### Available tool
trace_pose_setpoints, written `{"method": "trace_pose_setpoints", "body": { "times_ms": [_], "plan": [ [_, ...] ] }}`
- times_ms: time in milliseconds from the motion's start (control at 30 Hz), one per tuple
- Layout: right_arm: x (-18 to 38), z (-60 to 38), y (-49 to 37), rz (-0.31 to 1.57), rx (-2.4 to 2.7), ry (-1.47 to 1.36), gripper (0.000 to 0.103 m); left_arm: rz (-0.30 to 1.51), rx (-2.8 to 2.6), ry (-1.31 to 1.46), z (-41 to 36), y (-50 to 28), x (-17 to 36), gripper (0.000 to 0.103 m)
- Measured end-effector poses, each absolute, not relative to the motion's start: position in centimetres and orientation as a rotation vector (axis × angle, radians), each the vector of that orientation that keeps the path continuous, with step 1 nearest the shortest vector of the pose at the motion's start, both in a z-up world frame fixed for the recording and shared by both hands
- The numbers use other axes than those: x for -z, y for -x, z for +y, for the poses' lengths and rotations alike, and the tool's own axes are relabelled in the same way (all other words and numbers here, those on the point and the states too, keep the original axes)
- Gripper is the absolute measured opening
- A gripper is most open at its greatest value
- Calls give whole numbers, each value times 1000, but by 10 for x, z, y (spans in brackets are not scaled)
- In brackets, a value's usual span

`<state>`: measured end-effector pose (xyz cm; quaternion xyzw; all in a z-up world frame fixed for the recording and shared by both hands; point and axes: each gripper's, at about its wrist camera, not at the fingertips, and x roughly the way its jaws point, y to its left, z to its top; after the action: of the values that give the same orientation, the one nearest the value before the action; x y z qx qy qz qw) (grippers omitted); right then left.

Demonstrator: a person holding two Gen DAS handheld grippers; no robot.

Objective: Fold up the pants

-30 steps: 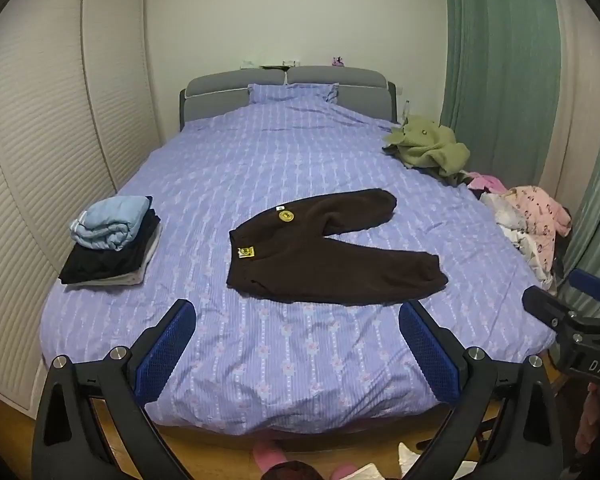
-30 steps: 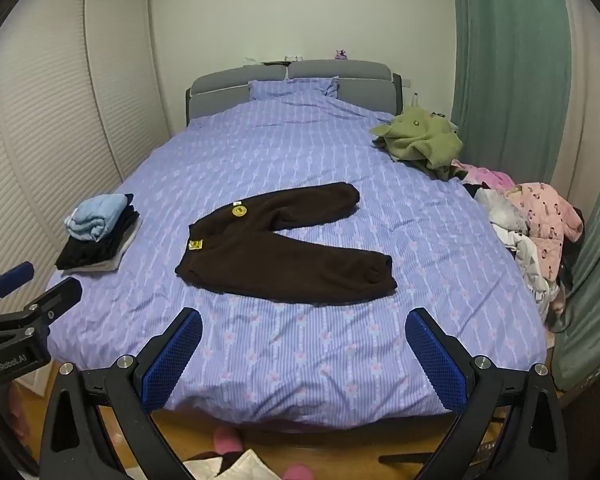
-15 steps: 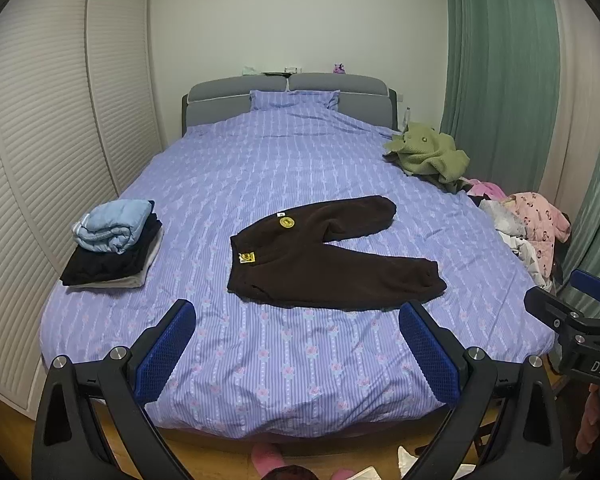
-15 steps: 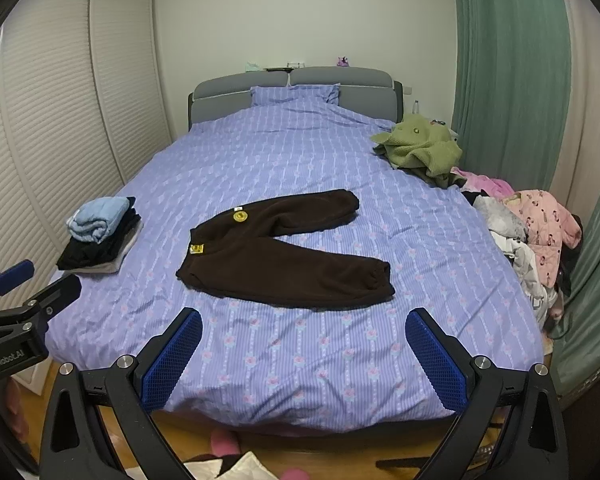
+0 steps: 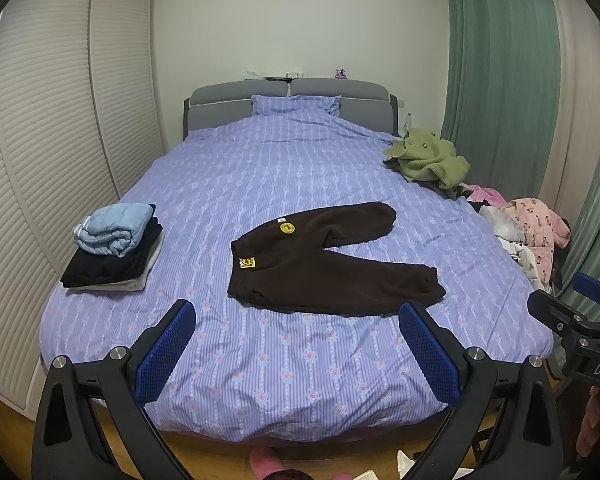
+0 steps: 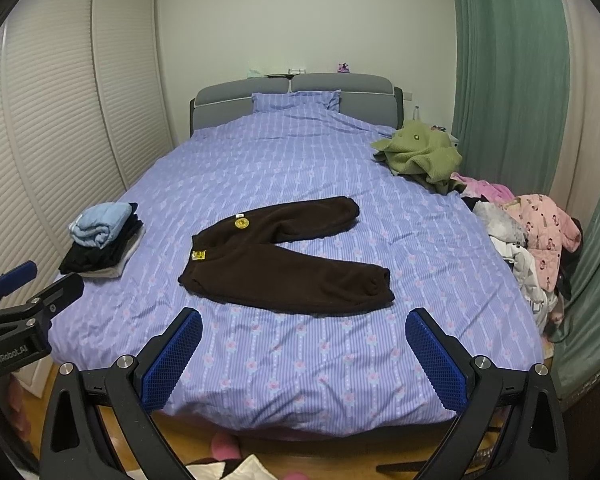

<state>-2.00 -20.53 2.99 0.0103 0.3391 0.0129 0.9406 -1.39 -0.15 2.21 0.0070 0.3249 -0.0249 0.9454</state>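
Note:
Dark brown pants [image 5: 320,264] lie spread flat on the purple bed cover [image 5: 300,176], waistband to the left with two yellow patches, legs splayed to the right. They also show in the right wrist view [image 6: 284,260]. My left gripper [image 5: 296,344] is open and empty, held off the foot of the bed, well short of the pants. My right gripper [image 6: 304,352] is open and empty too, at the foot of the bed. Each gripper shows at the edge of the other's view.
A folded stack of clothes [image 5: 112,248] sits at the bed's left edge. A green garment [image 5: 428,156] lies at the far right. A heap of pink and white clothes [image 5: 528,232] is on the right edge. Louvred wardrobe doors stand left, green curtains right.
Both grippers have drawn back and up a little from the bed, so the pants look smaller and more of the room shows. Nothing on the bed has moved.

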Motion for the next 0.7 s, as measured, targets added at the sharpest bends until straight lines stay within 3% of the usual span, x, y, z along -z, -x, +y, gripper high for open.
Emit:
{"method": "trace_pose_setpoints", "body": {
  "times_ms": [700],
  "plan": [
    [-31, -203, 19, 692, -28, -25, 103, 636, 52, -12, -3, 17, -28, 103]
  ]
}}
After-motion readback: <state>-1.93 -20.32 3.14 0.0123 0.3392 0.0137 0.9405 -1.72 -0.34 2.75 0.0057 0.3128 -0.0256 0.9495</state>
